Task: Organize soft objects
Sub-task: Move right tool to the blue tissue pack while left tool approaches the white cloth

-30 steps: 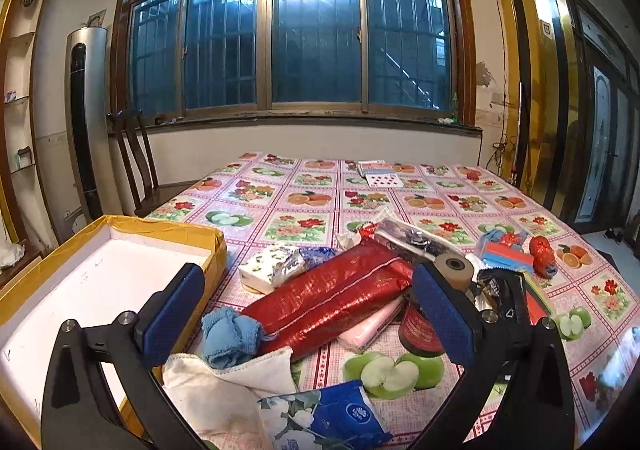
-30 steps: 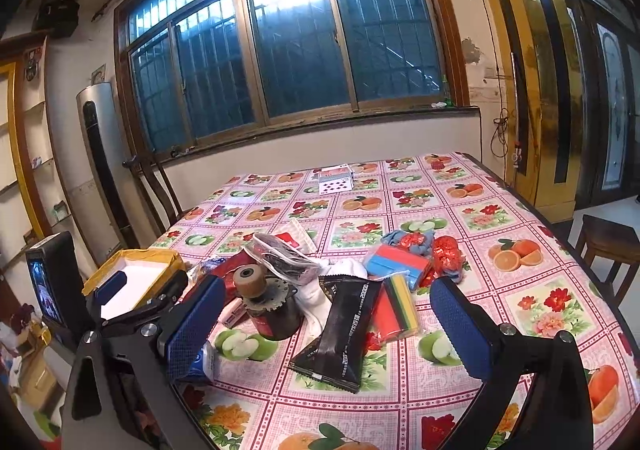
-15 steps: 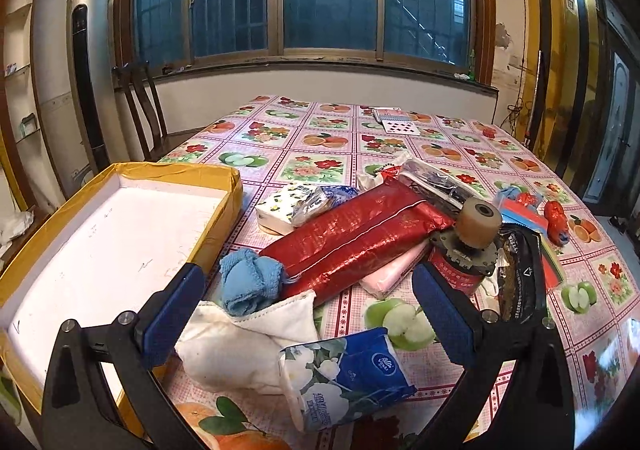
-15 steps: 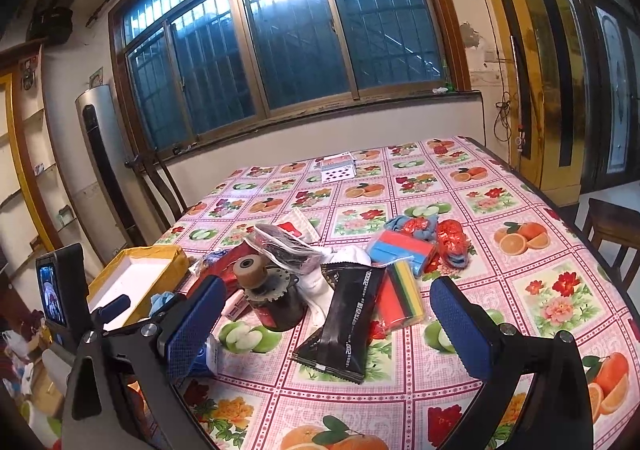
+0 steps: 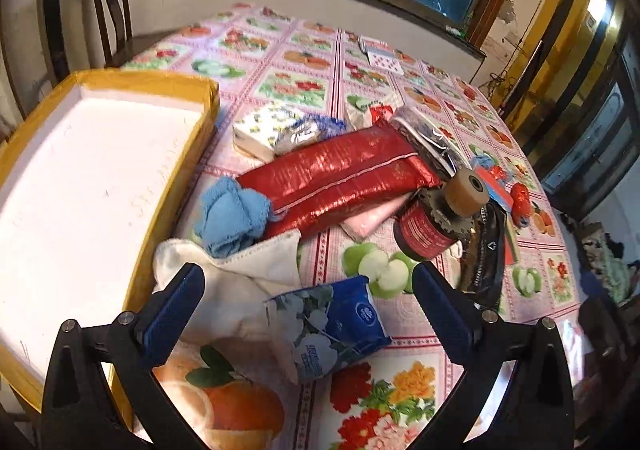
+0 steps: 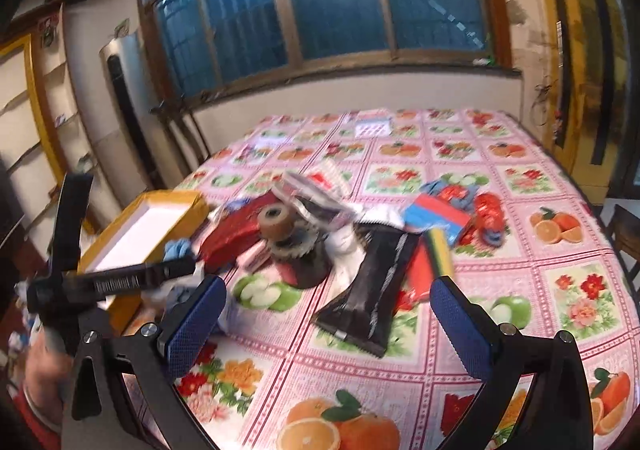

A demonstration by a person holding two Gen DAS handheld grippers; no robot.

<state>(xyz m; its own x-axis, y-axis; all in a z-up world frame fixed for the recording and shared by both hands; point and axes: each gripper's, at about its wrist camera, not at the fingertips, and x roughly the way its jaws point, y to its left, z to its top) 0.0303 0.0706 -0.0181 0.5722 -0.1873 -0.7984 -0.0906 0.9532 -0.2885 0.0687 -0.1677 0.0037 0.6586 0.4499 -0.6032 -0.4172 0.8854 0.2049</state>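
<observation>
Since half a second ago the left claw (image 5: 308, 292) has tipped downward and closed in on the near heap, so the window has nearly left its view; the right claw (image 6: 328, 314) has shifted slightly, and its picture is now blurred. Both claws stand released, fingers wide apart, grasping nothing.

Left claw: between its fingers lies a blue-and-white tissue pack (image 5: 326, 326), not touched by either pad. Just behind that pack, a cream cloth (image 5: 240, 278) lies crumpled, and the left finger (image 5: 172, 310) stands over the cloth's near edge; contact cannot be confirmed. A blue knitted cloth (image 5: 234, 215) rests on the cream cloth's far side. Behind the blue knitted cloth, a long red foil pouch (image 5: 340, 177) lies slantwise over a pink packet (image 5: 370, 219). Left of the tissue pack sits a yellow-rimmed box (image 5: 172, 177) with a bare white floor. Right of the tissue pack stands a red can (image 5: 424, 234) with a brown roller (image 5: 466, 191) on top.

Right claw: it hovers above the counter (image 6: 400, 386), well short of the heap. Beyond it a black pouch (image 6: 376, 290) lies flat, right of the red can (image 6: 304, 270). The yellow-rimmed box (image 6: 116, 246) shows at far left, behind the left tool's frame.
</observation>
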